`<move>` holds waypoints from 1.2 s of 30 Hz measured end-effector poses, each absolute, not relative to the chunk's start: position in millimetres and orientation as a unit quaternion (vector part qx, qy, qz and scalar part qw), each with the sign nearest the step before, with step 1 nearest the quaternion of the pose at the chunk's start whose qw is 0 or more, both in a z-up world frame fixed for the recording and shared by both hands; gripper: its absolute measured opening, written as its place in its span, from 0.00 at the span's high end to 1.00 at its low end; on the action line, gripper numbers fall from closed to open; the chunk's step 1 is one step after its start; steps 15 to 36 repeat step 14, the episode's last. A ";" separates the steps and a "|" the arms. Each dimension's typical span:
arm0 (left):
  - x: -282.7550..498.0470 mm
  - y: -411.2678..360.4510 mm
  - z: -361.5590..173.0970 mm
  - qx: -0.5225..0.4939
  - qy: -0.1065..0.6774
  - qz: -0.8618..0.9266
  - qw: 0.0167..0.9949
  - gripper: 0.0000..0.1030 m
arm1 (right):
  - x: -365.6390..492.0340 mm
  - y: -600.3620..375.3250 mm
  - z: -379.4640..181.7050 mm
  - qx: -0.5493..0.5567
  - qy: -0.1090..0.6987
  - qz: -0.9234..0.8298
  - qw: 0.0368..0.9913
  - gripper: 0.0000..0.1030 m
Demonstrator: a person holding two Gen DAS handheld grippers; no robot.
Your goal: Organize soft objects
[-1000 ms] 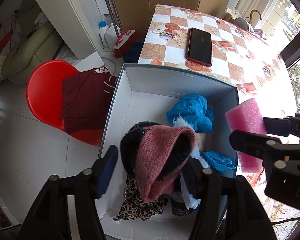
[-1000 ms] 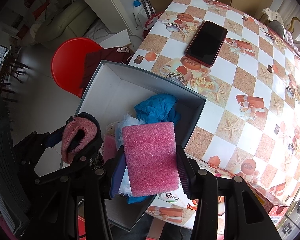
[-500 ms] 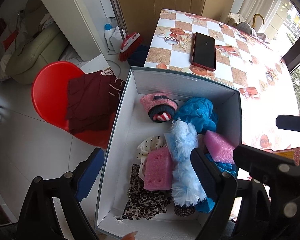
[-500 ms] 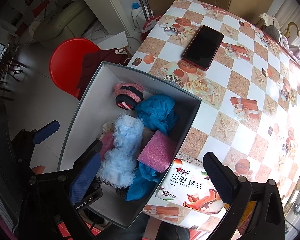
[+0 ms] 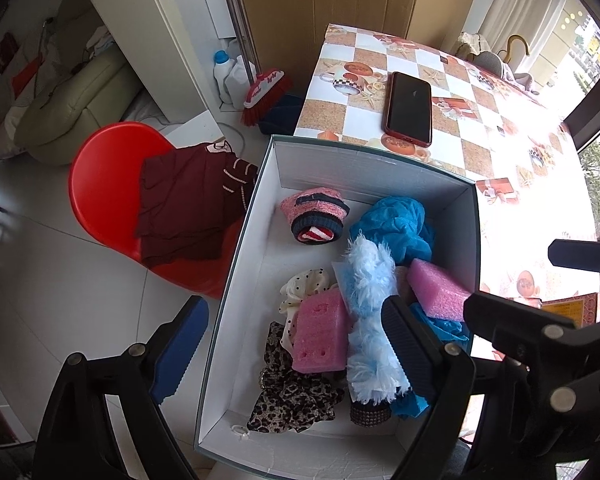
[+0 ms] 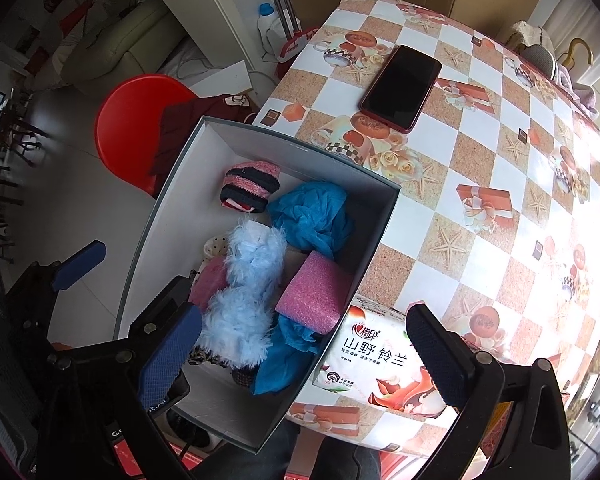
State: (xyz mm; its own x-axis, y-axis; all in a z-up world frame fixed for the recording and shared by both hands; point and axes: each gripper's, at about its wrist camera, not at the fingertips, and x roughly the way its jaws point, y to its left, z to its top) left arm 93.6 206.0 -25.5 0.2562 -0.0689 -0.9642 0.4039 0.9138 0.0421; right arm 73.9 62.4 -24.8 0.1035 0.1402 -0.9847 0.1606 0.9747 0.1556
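An open grey box (image 5: pixel 364 162) (image 6: pixel 300 152) at the table's edge holds soft things: a pink knit hat (image 5: pixel 316 216) (image 6: pixel 250 186), a blue cloth (image 5: pixel 396 224) (image 6: pixel 312 216), a fluffy light-blue piece (image 5: pixel 368 300) (image 6: pixel 244 292), a pink foam block (image 5: pixel 436 292) (image 6: pixel 314 292), a pink sponge (image 5: pixel 320 332) and a leopard-print cloth (image 5: pixel 292 396). My left gripper (image 5: pixel 292 356) is open and empty above the box's near end. My right gripper (image 6: pixel 304 352) is open and empty above the box's right side.
A tissue pack (image 6: pixel 380 364) lies on the checked tablecloth (image 6: pixel 480 160) beside the box. A red-cased phone (image 5: pixel 408 108) (image 6: pixel 400 88) lies farther back. A red chair (image 5: pixel 104 184) with a dark red garment (image 5: pixel 188 204) stands left of the box.
A second ago my left gripper held the pink knit hat and my right held the pink foam block. Both opened, and both things now lie in the box. The grippers have drawn back.
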 end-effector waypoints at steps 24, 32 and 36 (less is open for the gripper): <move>92.6 214.2 -22.8 0.113 0.585 -0.166 0.785 0.12 | 68.6 65.1 -16.1 0.119 0.662 -0.018 0.740 0.00; 92.6 214.2 -22.8 0.113 0.585 -0.166 0.785 0.12 | 68.6 65.1 -16.1 0.119 0.662 -0.018 0.740 0.00; 92.6 214.2 -22.8 0.113 0.585 -0.166 0.785 0.12 | 68.6 65.1 -16.1 0.119 0.662 -0.018 0.740 0.00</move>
